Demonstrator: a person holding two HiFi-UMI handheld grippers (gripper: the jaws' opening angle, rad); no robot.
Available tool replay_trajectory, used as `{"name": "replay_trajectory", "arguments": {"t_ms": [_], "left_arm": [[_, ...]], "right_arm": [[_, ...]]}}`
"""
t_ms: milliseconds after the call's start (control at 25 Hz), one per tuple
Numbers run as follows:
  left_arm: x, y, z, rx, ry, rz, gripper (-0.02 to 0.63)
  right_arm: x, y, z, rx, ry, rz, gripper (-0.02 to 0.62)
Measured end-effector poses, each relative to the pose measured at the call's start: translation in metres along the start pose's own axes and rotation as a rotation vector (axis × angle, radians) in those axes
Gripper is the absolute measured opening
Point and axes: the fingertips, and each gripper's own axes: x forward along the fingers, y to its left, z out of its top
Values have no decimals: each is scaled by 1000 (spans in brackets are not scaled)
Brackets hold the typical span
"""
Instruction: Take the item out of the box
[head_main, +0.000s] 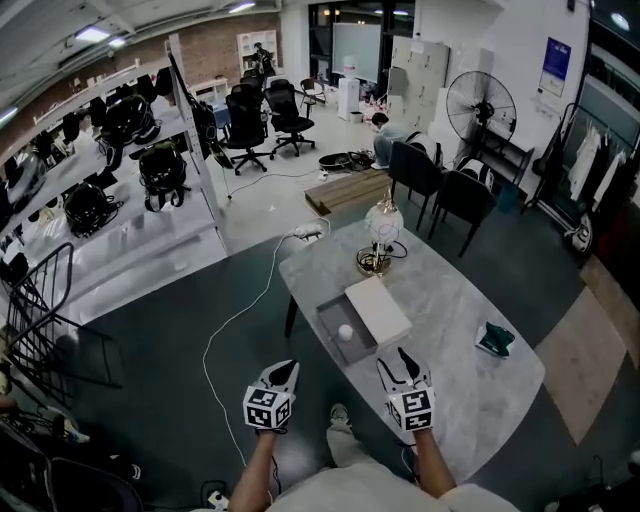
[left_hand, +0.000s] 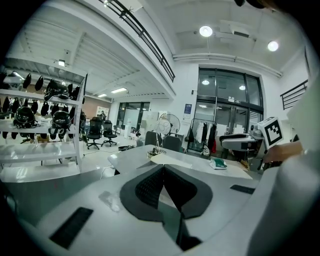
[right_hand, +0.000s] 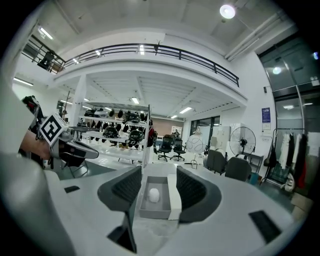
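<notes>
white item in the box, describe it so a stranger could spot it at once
On the large grey oval table, near the person's edge, lies a shallow open grey box beside a flat white lid. The small white rounded item is the only thing inside it.

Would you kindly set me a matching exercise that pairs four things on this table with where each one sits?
Things:
1. ball
2. lid
3. green object
4. lamp

Places:
A. at the far end of the table
B. inside the grey box
C. near the table's right edge
D. along the box's right side

Pairs: 1-B, 2-D, 3-C, 4-A
</notes>
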Motion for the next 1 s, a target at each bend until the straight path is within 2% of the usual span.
{"name": "replay_trajectory", "arguments": {"t_ms": [360,1000], "left_arm": [[52,26,21,10,4,0,15],[129,79,63,2,31,45,15]], "right_arm": [[53,-33,8,14,-7,-3,220],[150,-70,23,36,10,58,219]]}}
